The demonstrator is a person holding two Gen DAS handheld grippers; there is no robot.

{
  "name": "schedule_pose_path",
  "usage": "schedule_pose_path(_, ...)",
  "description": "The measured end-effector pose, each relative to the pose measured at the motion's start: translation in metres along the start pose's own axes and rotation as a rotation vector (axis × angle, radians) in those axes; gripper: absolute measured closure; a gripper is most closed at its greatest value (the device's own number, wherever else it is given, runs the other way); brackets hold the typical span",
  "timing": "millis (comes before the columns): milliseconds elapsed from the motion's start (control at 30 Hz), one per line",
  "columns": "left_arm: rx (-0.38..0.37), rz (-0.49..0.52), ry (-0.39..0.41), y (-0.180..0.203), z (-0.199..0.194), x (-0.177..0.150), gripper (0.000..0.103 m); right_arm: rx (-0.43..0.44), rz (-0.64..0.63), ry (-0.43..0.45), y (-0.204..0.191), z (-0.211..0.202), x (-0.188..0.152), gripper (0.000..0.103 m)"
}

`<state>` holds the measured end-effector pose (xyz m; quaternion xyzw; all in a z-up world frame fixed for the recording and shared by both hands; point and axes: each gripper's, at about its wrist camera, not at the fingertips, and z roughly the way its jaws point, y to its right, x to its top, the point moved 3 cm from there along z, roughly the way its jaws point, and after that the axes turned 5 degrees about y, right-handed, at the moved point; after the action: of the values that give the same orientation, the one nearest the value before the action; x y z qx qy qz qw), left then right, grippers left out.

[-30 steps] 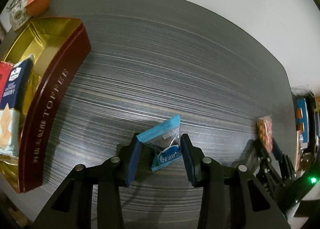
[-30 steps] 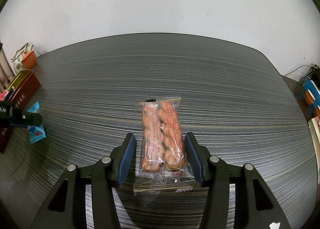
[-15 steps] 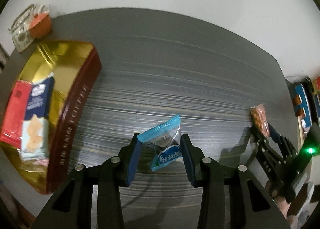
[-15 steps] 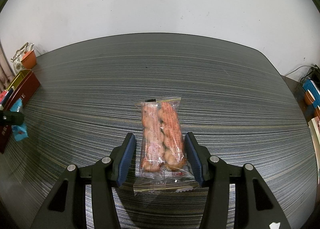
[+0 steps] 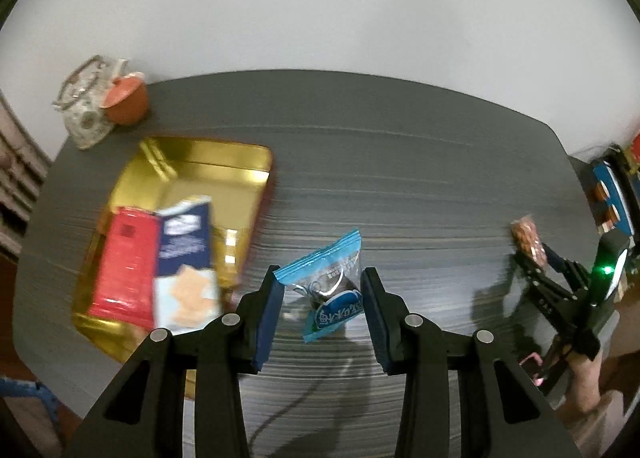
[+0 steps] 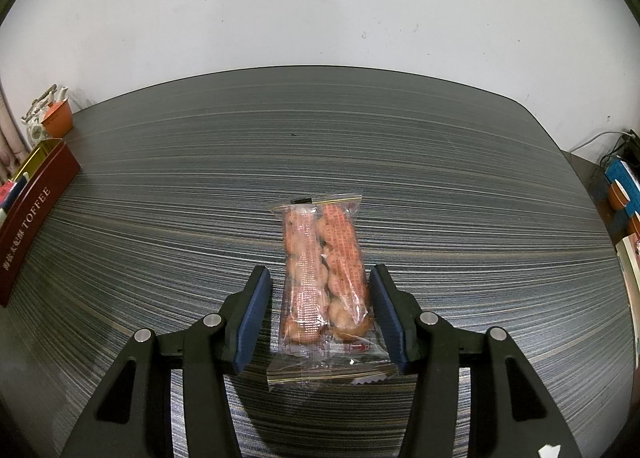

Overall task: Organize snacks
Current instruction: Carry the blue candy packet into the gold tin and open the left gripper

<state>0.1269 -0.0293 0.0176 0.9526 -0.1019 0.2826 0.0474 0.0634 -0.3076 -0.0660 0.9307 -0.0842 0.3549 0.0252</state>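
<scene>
- Left wrist view: the left gripper (image 5: 322, 300) has its blue fingers (image 5: 267, 320) pinching a small blue candy packet (image 5: 326, 286) by its two sides. The packet hangs clear above the counter (image 5: 400, 193), its long axis running diagonally between the pads.
- Same view: the open toffee tin (image 5: 224, 161) lies left of the fingers and a little beyond them. A red pack (image 5: 122, 262) and a navy biscuit pack (image 5: 184, 254) lie flat inside, and the far gold end of the tin is bare. I judge the next move to be a carry leftward over the tin's near wall, and the left hand is much the nearer to it.
- Same view: at the far right the right gripper (image 5: 532, 258) is seen with an orange snack at its tips.
- Right wrist view: the right gripper (image 6: 320, 316) has its fingers (image 6: 252, 322) astride a long clear bag of orange snacks (image 6: 324, 274) that lies flat on the counter, long axis pointing straight away. The right pad touches the bag; a thin gap shows at the left pad, so I cannot tell whether it grips.
- Same view: the tin sits well apart at the far left edge.
</scene>
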Motion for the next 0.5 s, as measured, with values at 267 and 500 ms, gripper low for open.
schedule_pose_path(267, 0.102, -0.052, 0.010, -0.075, -0.012, -0.001, 0.062, -0.005, -0.004, -0.001, 0.002, 0.001, 0.000, 0.054)
schedule_pose_path(500, 0.149, -0.084, -0.022, -0.125, -0.006, -0.015, 0.062, -0.007, -0.005, -0.002, -0.001, 0.001, 0.001, 0.054)
